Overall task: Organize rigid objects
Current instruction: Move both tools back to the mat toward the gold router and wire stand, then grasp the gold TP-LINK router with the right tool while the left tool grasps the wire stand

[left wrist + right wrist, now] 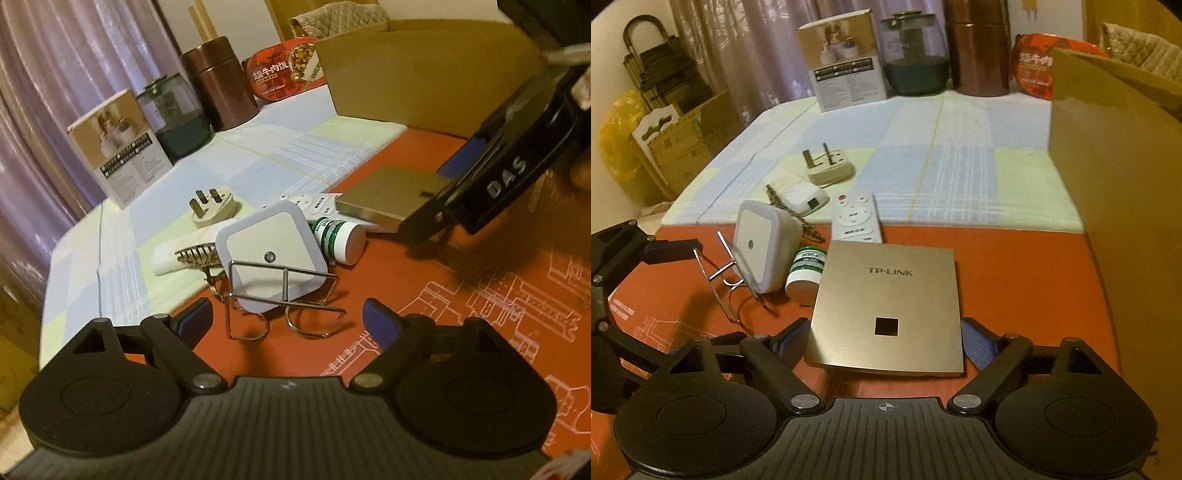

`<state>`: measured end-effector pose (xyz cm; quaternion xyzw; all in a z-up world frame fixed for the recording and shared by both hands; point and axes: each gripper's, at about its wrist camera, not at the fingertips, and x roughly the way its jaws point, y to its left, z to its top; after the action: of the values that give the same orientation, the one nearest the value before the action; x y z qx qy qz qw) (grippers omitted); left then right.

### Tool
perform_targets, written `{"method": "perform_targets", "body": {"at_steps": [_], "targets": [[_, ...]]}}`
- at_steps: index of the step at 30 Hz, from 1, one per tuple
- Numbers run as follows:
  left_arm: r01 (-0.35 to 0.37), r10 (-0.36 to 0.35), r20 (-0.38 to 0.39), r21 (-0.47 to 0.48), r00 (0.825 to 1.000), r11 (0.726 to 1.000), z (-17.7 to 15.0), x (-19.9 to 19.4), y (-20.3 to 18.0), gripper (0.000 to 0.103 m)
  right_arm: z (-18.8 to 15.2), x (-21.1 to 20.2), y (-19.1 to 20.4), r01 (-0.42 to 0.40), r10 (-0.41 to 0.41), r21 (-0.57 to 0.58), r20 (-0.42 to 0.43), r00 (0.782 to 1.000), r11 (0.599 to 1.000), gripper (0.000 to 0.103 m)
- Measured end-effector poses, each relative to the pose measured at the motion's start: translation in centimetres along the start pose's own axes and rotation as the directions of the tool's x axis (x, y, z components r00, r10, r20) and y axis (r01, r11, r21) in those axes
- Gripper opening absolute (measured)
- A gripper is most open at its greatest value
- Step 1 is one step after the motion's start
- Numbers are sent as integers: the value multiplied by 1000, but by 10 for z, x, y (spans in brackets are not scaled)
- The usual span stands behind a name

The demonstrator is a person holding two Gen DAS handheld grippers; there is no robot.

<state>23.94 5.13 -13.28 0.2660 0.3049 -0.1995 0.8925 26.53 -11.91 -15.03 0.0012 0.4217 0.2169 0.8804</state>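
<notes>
The right gripper (884,338), jaws wide and empty, straddles the flat champagne-gold metal TP-LINK panel (886,299), which looks stiff, light and slippery, best pinched across its side edges, while the left gripper (288,323) gapes empty before the bent chrome wire rack (284,302).

My left wrist view sits low over the red mat (424,266), looking forward and slightly down past its own fingers at the wire rack (280,302), close in front. The checked cloth (258,155) and curtain (55,74) fill its background. The right gripper (436,206) cuts in from upper right.

My right wrist view is also low and faces the same far end, nearest the TP-LINK box (886,295). The left gripper (679,245) shows at its left edge.

Both views share the white night light (273,251) (761,247), wall plug (212,210) (829,166), remote (855,218) and cardboard box (424,74) (1119,184).
</notes>
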Motion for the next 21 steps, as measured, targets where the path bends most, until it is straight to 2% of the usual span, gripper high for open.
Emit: {"method": "perform_targets", "body": {"at_steps": [3, 9, 17, 21], "targets": [[-33, 33, 11, 48, 999, 998, 0, 0, -5, 84, -2, -9, -1, 15, -15, 3, 13, 1000, 1000, 83], [-66, 65, 14, 75, 998, 995, 0, 2, -7, 66, -4, -19, -4, 18, -18, 18, 22, 1000, 1000, 83], [-79, 79, -13, 9, 997, 997, 4, -9, -5, 65, -6, -32, -6, 27, -28, 21, 38, 999, 999, 83], [-54, 50, -35, -110, 998, 992, 7, -25, -2, 65, -8, -39, -6, 26, -27, 29, 44, 999, 999, 83]]}}
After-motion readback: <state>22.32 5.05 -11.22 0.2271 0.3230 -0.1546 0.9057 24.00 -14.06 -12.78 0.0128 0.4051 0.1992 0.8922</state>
